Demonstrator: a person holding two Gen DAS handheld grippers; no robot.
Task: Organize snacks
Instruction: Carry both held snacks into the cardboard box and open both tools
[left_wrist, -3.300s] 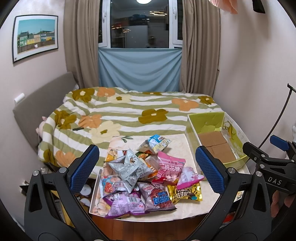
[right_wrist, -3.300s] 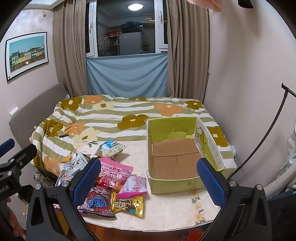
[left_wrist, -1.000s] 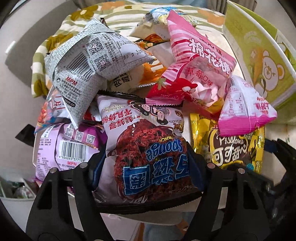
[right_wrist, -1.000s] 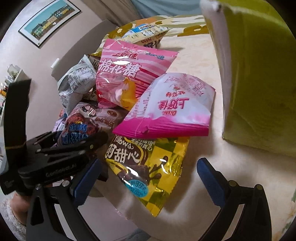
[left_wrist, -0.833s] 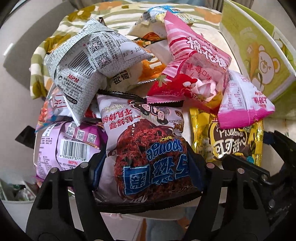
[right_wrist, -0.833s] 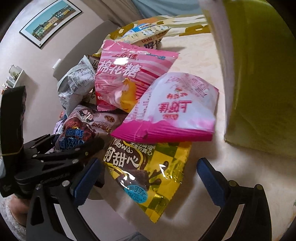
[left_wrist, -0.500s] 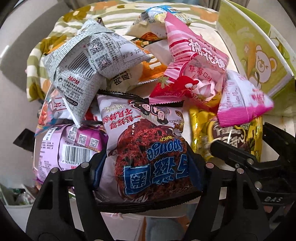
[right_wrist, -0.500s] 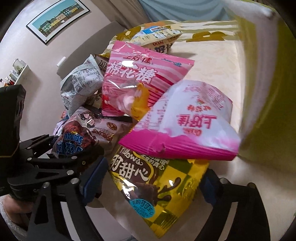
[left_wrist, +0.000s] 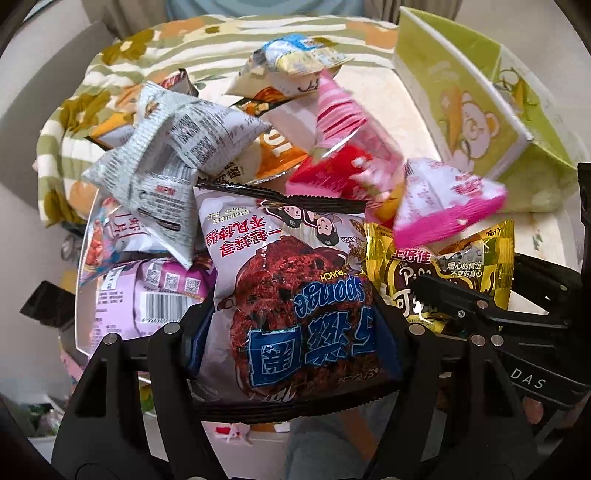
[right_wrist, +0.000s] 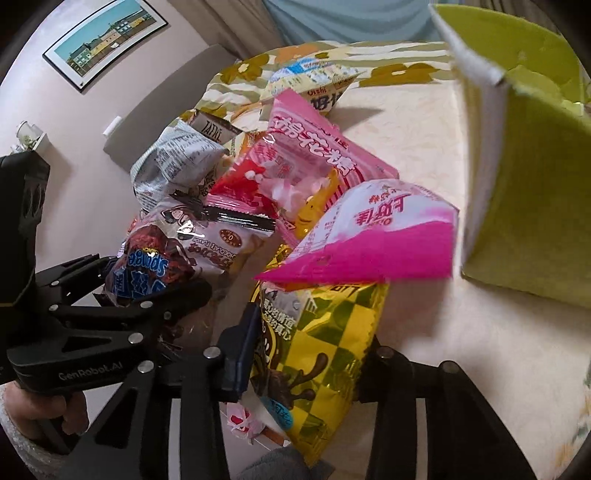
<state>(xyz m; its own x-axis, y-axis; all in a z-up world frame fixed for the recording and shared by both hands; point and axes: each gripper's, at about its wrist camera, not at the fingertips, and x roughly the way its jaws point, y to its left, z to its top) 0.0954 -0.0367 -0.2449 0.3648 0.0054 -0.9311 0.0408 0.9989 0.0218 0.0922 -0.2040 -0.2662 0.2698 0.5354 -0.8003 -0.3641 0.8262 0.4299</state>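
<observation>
- Left wrist view: my left tongs (left_wrist: 295, 332) pinch the chocolate sponge bag (left_wrist: 291, 295) by its lower half, pads pressed on both sides.
- That bag sits at the near edge of the desk (left_wrist: 399, 107), on top of the snack pile.
- A grey printed bag (left_wrist: 173, 147) leans over its upper left corner, and a purple bag (left_wrist: 159, 291) lies just to its left.
- A pink striped candy bag (left_wrist: 351, 147) stands behind it, with a blue-topped bag (left_wrist: 295, 62) farther back.
- Right wrist view: my right tongs (right_wrist: 306, 354) are closing on the yellow checked bag (right_wrist: 325, 339), which sits between the pads; both sides look pressed against it.
- A pink-and-white bag (right_wrist: 369, 236) rests tilted on the yellow bag's upper end.
- The green box (right_wrist: 524, 177) stands just to the right of the pile, its open top towards the bed (right_wrist: 391, 70).
- A person's hand (right_wrist: 40, 410) holds the left tool at the lower left.
</observation>
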